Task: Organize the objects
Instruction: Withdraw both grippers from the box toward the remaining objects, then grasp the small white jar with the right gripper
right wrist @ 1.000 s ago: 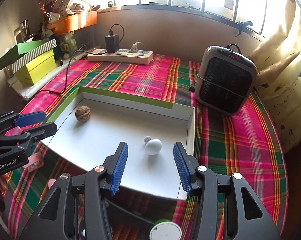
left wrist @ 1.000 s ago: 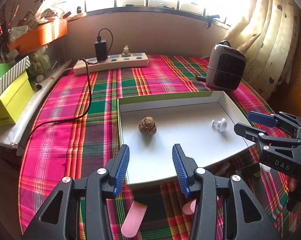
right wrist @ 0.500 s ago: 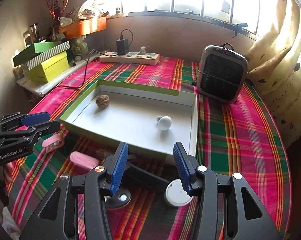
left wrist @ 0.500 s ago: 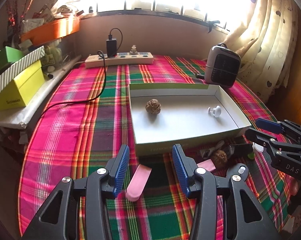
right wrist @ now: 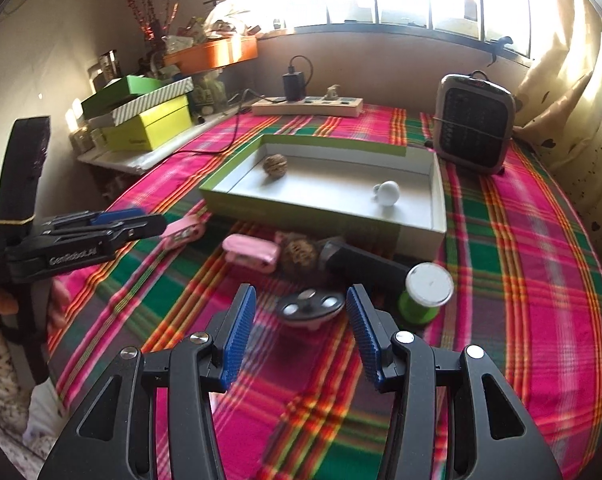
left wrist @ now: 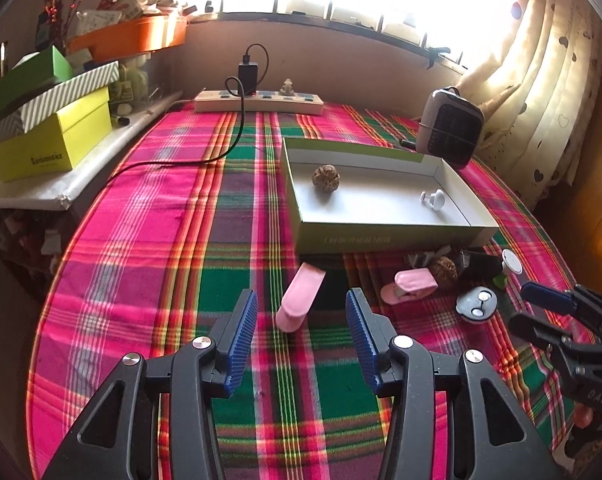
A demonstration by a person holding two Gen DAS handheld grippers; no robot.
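A shallow white tray (left wrist: 381, 236) with green walls holds a walnut (left wrist: 325, 178) and a white knob (left wrist: 435, 199). In front of it on the plaid cloth lie a pink clip (left wrist: 305, 284), a second pink clip (left wrist: 411, 285), another walnut (left wrist: 444, 270), a grey round disc (right wrist: 311, 306), a green spool (right wrist: 425, 290) and a black block (right wrist: 365, 268). My left gripper (left wrist: 301, 300) hovers before the first pink clip, its jaws opening with nothing between them. My right gripper (right wrist: 301, 300) stands open just short of the disc.
A heater (right wrist: 475, 128) stands right of the tray, a power strip (right wrist: 307, 106) with a cable at the back. Stacked yellow and green boxes (right wrist: 149, 128) sit on a ledge to the left. Curtains hang at the right. A hand holds the left gripper (right wrist: 153, 218).
Both grippers have drawn back from over the tray toward the near edge. The clips, second walnut, disc and spool in front of the tray have come into view.
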